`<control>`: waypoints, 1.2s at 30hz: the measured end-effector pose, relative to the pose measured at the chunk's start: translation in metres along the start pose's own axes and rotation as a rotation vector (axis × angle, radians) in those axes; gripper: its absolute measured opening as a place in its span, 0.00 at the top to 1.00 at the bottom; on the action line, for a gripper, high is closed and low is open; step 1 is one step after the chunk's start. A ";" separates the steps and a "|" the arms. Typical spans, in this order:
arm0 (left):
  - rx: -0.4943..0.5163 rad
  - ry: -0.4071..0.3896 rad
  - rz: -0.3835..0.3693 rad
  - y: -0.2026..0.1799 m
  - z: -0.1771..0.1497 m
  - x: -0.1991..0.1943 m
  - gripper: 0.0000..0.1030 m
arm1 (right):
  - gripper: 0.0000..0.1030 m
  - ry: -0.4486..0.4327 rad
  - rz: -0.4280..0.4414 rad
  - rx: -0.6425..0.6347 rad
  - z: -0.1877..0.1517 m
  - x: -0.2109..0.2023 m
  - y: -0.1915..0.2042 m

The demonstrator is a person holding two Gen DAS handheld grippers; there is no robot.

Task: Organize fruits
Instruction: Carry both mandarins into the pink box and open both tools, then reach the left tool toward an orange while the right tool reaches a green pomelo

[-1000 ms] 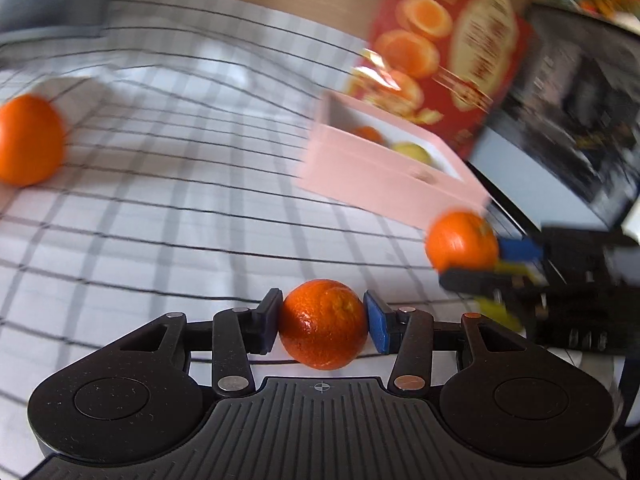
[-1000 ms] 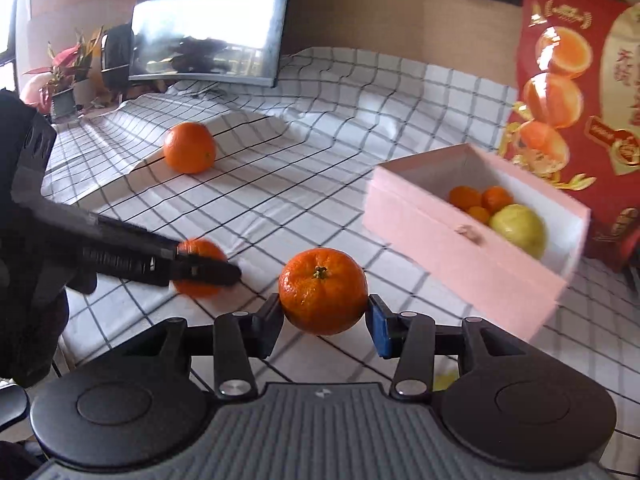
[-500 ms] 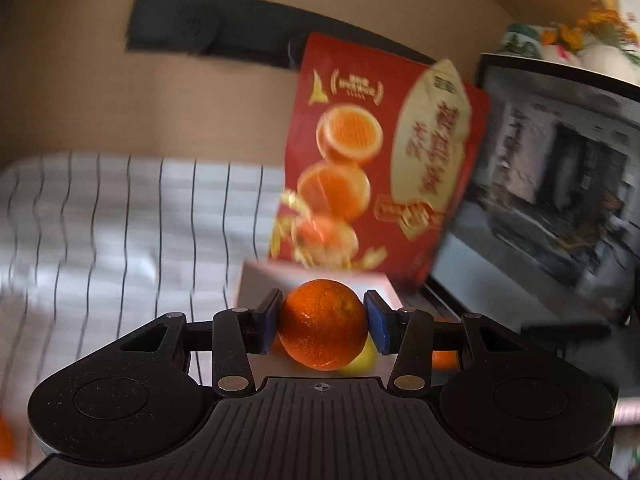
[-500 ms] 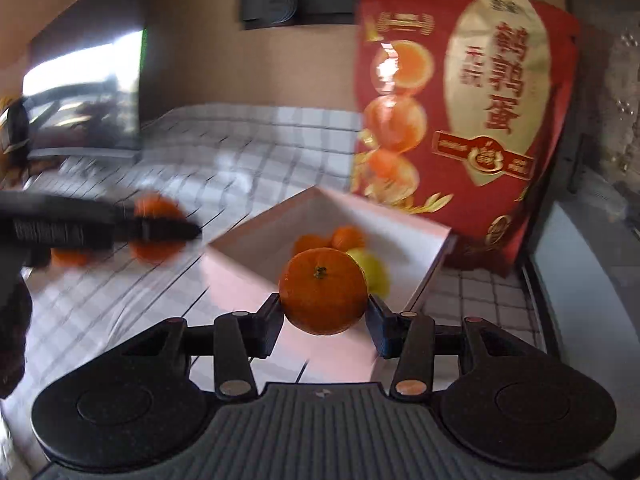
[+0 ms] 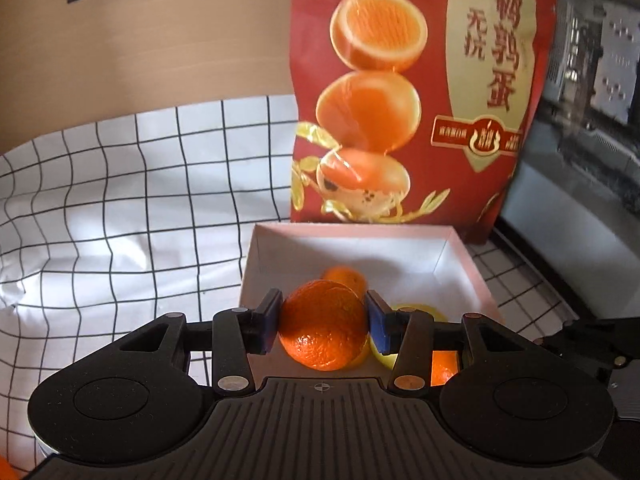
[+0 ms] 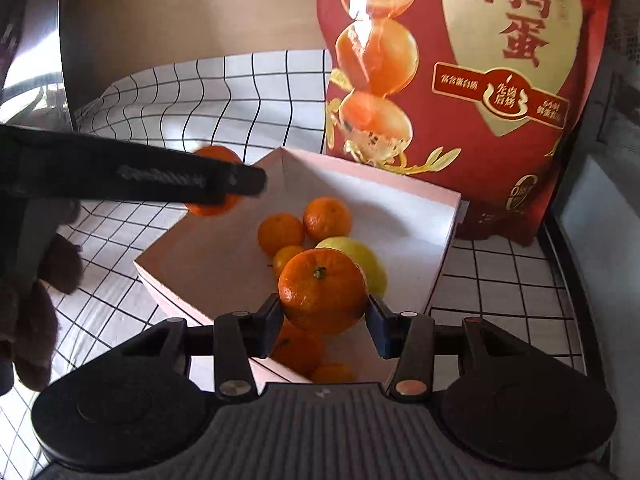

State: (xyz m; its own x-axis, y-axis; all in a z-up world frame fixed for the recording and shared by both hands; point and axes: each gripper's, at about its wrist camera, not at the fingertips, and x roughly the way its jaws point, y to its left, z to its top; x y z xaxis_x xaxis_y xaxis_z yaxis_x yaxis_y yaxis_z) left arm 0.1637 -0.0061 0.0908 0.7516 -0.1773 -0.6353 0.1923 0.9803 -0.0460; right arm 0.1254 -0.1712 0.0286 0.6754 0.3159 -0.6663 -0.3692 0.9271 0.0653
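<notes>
Both claws are at the delivery step, each carrying a fruit over the shallow pink cardboard box (image 6: 442, 216) that sits on the bench under a white black-gridded cloth (image 5: 120, 208). The left claw (image 5: 324, 322) is clamped on a round orange mandarin with pebbled skin (image 5: 324, 326), held above the box's near left part. Seen from the right wrist camera, that same fruit hangs over the box's left rim. The right claw (image 6: 323, 314) grips a second round orange mandarin with a green stem scar facing up (image 6: 322, 290), poised over the near end of the box.

Inside the box lie several small orange mandarins (image 6: 326, 218) and one larger yellow-green fruit (image 6: 360, 258), bunched toward the middle and near side; the far white floor is bare.

The next move, as I judge it, is to lower each claw a little and part its jaws so the fruit settles rather than drops. The left fruit would do best toward the open floor, and the right one has fruit directly beneath it, so it may roll on landing. The two claws are close together, so releasing in turn seems wise. A tall red foil snack bag printed with halved eggs (image 5: 420, 92) stands just behind the box and should be left alone.
</notes>
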 end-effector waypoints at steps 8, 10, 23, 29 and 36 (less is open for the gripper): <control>-0.002 0.026 -0.002 0.003 -0.002 0.013 0.51 | 0.55 -0.006 0.001 -0.011 0.000 0.008 0.002; 0.007 0.013 -0.013 0.003 -0.003 0.013 0.51 | 0.51 -0.017 0.009 -0.020 0.000 0.006 0.003; -0.007 -0.108 -0.003 0.053 -0.018 -0.042 0.51 | 0.41 -0.093 -0.018 -0.054 -0.017 -0.027 -0.001; -0.110 -0.144 0.181 0.141 -0.068 -0.108 0.51 | 0.40 -0.133 0.024 -0.113 -0.047 -0.057 0.002; -0.357 -0.153 0.338 0.227 -0.128 -0.161 0.53 | 0.37 -0.167 0.108 -0.221 -0.066 -0.077 0.028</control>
State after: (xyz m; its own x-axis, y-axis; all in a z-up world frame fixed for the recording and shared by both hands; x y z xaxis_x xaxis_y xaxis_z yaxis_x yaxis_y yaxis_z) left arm 0.0057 0.2560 0.0835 0.8237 0.1699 -0.5410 -0.2844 0.9492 -0.1348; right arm 0.0207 -0.1824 0.0322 0.7137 0.4557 -0.5320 -0.5618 0.8260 -0.0462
